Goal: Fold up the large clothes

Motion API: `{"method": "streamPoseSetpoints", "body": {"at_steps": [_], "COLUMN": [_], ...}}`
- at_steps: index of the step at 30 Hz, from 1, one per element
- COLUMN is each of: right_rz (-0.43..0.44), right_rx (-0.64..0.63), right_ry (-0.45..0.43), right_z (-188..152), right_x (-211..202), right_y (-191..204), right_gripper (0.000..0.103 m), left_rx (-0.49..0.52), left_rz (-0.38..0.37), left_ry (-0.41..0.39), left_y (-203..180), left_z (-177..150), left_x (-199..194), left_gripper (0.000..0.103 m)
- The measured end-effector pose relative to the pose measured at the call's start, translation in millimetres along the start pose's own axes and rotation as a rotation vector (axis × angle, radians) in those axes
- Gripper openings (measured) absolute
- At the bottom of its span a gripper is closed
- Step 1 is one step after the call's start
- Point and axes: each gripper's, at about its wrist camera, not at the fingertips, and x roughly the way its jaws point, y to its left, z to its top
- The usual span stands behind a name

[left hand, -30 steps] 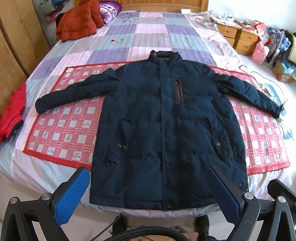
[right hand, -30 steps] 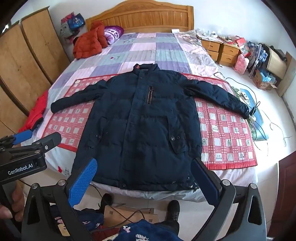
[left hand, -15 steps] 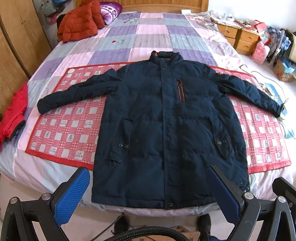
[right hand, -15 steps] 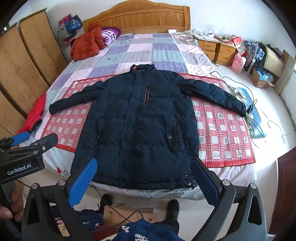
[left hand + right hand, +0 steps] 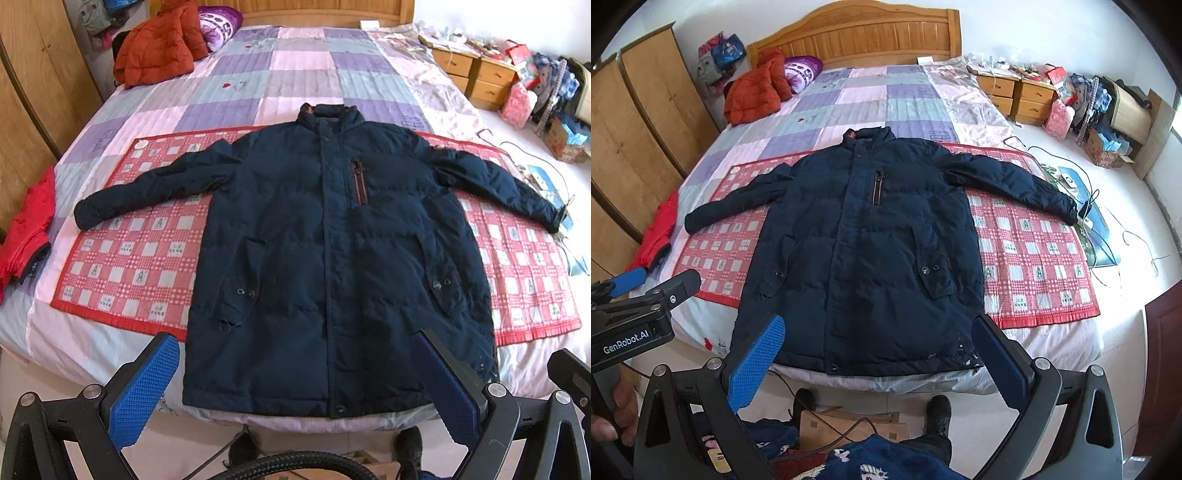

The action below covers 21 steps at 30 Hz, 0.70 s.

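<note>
Left wrist view shows the navy padded coat (image 5: 332, 258) lying face up and zipped on the bed (image 5: 306, 70), collar toward the headboard (image 5: 864, 40), both sleeves spread wide. Under the coat lies a red checked mat (image 5: 140, 251), showing on either side of the body. The coat's hem reaches the foot edge of the bed and slightly overhangs it. One cuff reaches the bed's side edge beside the floor cables (image 5: 1082, 184). Beyond the collar the quilt is bare up to an orange jacket (image 5: 159, 44). The left gripper (image 5: 295, 387) and the right gripper (image 5: 879, 365) hover off the coat's hem, jaws spread wide, holding nothing. A red garment (image 5: 26, 229) hangs off the bed's other side edge.
</note>
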Motion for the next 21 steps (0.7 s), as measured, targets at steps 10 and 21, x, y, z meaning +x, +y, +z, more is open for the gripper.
{"method": "streamPoseSetpoints", "body": {"at_steps": [10, 21], "right_rz": [-0.001, 0.000], "right_rx": [0.001, 0.001], "right_ry": [0.004, 0.013], "right_z": [2.4, 16.1], "right_x": [1.6, 13.6], "right_y": [-1.9, -1.8], "right_gripper": [0.103, 0.103], "left_rx": [0.002, -0.001], "left_rz": [0.009, 0.018], "left_ry": [0.007, 0.015], "left_y": [9.4, 3.7], "left_z": [9.8, 17.6], "left_x": [-0.2, 14.5], "left_gripper": [0.103, 0.103]}}
